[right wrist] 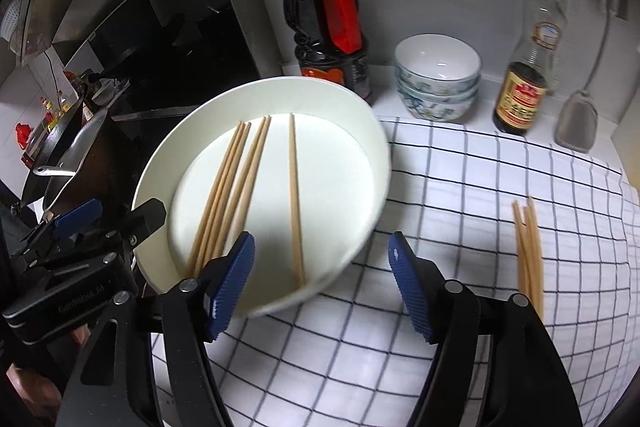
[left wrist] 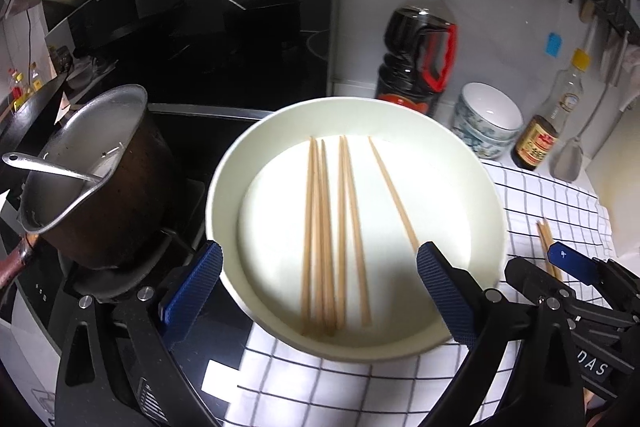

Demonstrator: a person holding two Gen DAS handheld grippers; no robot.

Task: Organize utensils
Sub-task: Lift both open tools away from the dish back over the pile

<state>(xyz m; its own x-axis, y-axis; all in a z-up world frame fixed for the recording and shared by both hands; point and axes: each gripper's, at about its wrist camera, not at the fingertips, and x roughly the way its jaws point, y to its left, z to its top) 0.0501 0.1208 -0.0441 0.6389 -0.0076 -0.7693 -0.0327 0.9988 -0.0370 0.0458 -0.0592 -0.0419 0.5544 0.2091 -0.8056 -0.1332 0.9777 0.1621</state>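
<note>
Tool (left wrist: 318,277) spread around round bowl (left wrist: 486,195).

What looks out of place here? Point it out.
A small bunch of chopsticks lies loose on the checked cloth, apart from the ones already in the white bowl. In the bowl, one chopstick lies apart from the rest. Nothing looks spilled or broken.

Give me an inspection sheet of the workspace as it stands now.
Surface: checked cloth over the counter.
Job's things: white bowl holding six chopsticks; loose chopsticks on the cloth to its right.
Clutter: soy sauce bottle, stacked bowls, small sauce bottle.
Grippers: left gripper open, straddling the bowl's near rim; right gripper open, empty.
Cables: nothing seen.
Surroundings: pot with ladle on the stove, left.
</note>
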